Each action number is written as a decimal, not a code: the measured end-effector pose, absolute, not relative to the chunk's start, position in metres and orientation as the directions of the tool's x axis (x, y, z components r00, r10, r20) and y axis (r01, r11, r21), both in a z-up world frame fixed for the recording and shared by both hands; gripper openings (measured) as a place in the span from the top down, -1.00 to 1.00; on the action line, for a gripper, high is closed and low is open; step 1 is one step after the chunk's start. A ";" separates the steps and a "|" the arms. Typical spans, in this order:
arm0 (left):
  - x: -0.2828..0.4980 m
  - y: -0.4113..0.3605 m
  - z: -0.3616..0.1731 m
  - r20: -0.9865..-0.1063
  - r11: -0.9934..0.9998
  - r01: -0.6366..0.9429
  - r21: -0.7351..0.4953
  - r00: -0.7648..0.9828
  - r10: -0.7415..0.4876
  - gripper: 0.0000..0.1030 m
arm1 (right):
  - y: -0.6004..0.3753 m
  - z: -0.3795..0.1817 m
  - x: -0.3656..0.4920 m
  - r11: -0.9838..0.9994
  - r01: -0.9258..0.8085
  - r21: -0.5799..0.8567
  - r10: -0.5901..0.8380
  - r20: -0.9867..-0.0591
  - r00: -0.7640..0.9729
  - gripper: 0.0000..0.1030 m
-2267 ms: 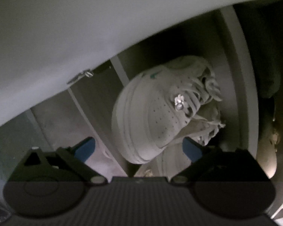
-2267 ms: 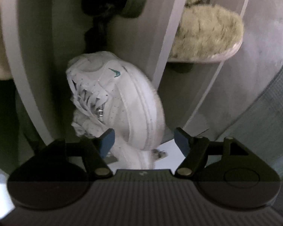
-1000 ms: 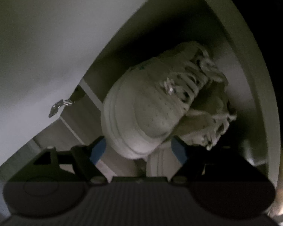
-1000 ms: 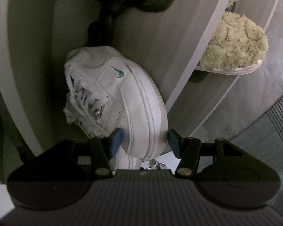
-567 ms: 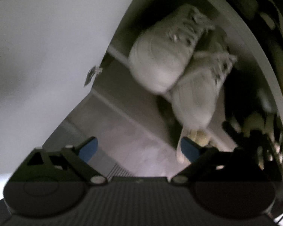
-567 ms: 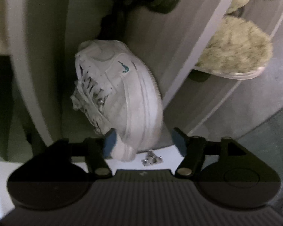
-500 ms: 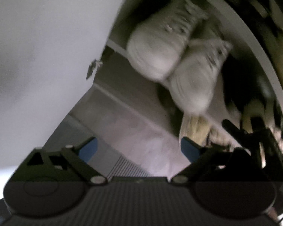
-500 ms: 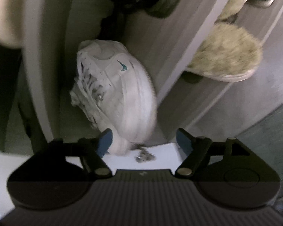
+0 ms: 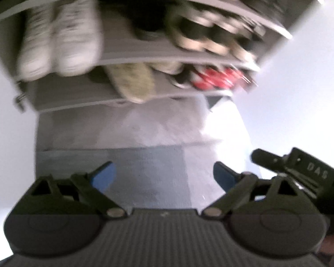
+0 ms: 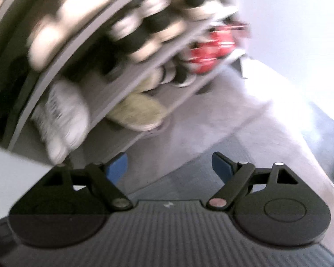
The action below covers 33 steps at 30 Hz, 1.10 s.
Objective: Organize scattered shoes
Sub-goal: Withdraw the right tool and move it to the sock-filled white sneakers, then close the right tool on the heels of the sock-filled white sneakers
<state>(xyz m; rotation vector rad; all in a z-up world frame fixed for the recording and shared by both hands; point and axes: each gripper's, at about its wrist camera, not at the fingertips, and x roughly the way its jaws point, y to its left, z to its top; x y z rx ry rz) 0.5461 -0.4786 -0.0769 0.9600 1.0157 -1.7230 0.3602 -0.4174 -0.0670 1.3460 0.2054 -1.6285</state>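
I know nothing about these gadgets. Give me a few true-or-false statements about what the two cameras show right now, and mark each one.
1. The pair of white sneakers sits side by side on a shelf of the shoe rack. True.
2. The left gripper is clamped on a white sneaker. False: its jaws stand open with only floor between them.
3. A fuzzy beige slipper lies on the shelf below the sneakers. True.
4. The right gripper carries a red shoe. False: its jaws, which have just been opening, hold nothing; the red shoes sit far along the rack.
5. The rack holds only white shoes. False: dark, beige and red ones show too.
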 end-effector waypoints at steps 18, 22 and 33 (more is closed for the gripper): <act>0.186 -0.314 -0.081 -0.923 -0.715 0.685 -0.140 -0.352 -0.156 -0.86 | -0.170 -0.118 0.021 -0.859 0.434 0.272 -0.351 -0.930 -0.112 -0.65; 0.101 -0.270 -0.092 -0.924 -0.798 0.597 -0.086 -0.348 -0.161 -0.86 | -0.144 -0.137 -0.047 -0.866 0.413 0.281 -0.362 -0.923 -0.130 -0.65; 0.012 -0.244 -0.216 -0.909 -0.725 0.680 -0.114 -0.366 -0.201 -0.86 | -0.118 -0.304 -0.141 -0.908 0.304 0.287 -0.338 -0.932 -0.128 -0.65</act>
